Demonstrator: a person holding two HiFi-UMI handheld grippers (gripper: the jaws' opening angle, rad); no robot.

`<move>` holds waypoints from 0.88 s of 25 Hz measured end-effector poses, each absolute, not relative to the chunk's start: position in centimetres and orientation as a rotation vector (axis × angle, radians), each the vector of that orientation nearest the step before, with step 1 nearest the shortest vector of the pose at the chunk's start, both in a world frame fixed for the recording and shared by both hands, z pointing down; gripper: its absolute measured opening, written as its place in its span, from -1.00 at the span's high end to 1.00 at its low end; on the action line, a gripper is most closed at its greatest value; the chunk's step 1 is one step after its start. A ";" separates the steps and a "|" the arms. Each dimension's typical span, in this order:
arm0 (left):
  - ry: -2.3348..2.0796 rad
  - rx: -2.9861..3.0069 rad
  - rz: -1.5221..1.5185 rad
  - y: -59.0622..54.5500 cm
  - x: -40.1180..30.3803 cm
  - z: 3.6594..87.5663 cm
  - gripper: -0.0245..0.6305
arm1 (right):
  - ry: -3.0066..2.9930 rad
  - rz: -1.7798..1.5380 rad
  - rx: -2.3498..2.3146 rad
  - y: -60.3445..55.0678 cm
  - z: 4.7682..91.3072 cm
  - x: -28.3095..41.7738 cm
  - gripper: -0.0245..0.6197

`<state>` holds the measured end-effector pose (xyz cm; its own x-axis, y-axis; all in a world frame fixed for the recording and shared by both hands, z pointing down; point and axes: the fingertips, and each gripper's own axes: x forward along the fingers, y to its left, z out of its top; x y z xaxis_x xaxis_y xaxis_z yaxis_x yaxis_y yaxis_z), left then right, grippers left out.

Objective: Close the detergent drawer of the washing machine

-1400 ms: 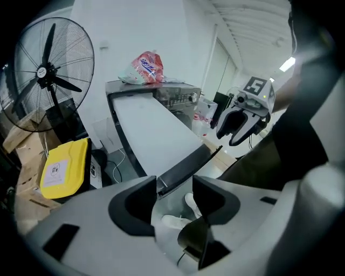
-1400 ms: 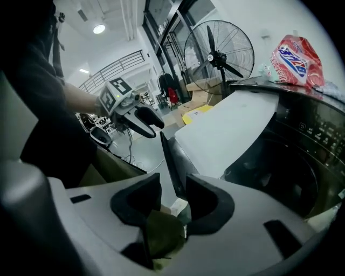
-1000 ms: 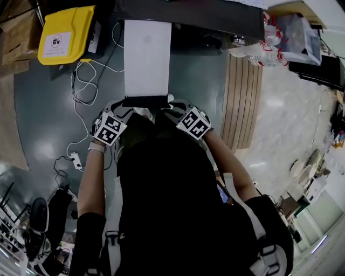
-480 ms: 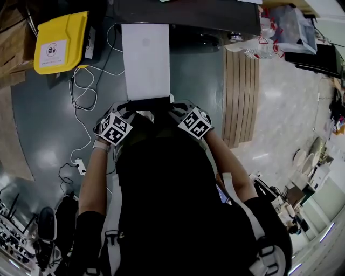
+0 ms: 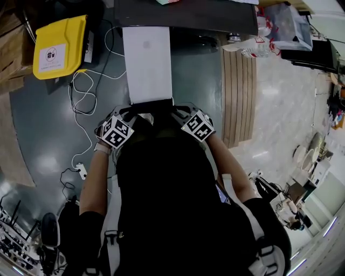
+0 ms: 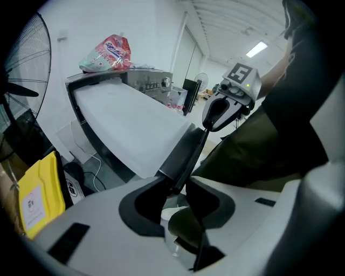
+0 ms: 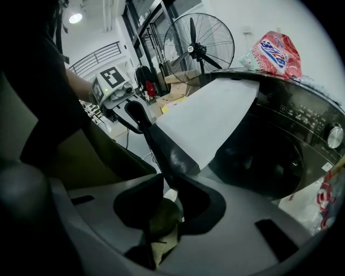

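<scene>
Detergent drawer (image 5: 146,62) stands pulled far out of the washing machine (image 5: 215,16), so nothing is closed yet. Both the left hand-held gripper (image 6: 179,180) and the right hand-held gripper (image 7: 170,186) have just been closing and now pinch its dark front edge. The push inward is still to do.

Blk short-sleeve top (image 5: 161,205); 2 grey shoulder straps (image 5: 241,207) w/ buckles; pale wristband (image 5: 97,146).
</scene>
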<state>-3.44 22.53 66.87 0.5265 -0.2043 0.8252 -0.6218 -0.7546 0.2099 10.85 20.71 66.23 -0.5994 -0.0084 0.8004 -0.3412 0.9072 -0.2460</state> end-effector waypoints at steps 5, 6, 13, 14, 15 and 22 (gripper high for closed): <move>-0.632 2.325 1.123 22.5 -3.5 65.9 0.58 | -2.181 0.494 0.297 20.5 65.0 10.9 0.62; -0.626 2.333 1.121 22.5 -3.5 65.7 0.59 | -2.182 0.495 0.307 20.5 64.8 10.8 0.62; -0.600 2.384 1.085 22.2 -4.0 64.5 0.62 | -2.204 0.510 0.403 20.2 63.3 10.5 0.62; -0.599 2.391 1.078 22.1 -4.2 64.3 0.62 | -2.207 0.511 0.419 20.1 63.1 10.3 0.62; -0.600 2.398 1.069 22.0 -4.3 64.1 0.62 | -2.209 0.510 0.433 20.0 62.9 10.2 0.62; -0.601 2.431 1.040 20.9 -4.8 63.4 0.63 | -2.213 0.497 0.503 19.0 62.1 9.8 0.62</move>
<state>-4.80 20.87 63.41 0.6256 -0.2193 0.7487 -0.5392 -0.8151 0.2118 9.78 19.00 62.12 -0.6043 -0.1912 0.7735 -0.5037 0.8439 -0.1849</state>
